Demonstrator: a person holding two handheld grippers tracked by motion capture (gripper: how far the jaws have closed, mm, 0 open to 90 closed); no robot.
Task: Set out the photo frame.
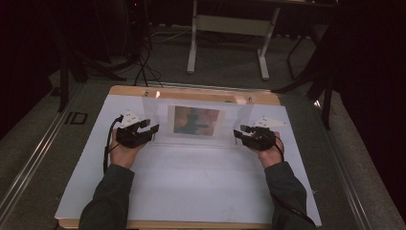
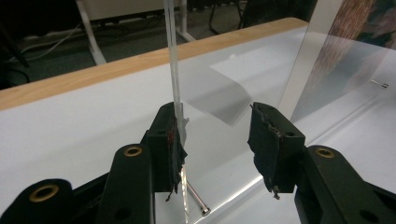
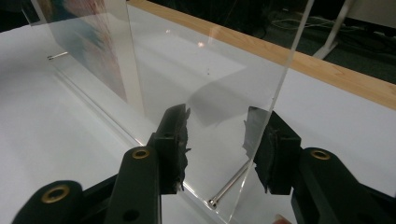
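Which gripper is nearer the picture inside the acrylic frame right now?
Left, narrowly. The left gripper sits at the frame's left clear margin, close beside the picture. The right gripper is at the frame's right edge, with a wider clear strip between.

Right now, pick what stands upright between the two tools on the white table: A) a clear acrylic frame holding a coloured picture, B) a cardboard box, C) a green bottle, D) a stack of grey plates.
A: the clear acrylic frame stands on the white table between the left tool and the right tool, with a coloured picture inside it.

Clear glossy acrylic frame on matt white sheet, wooden table.
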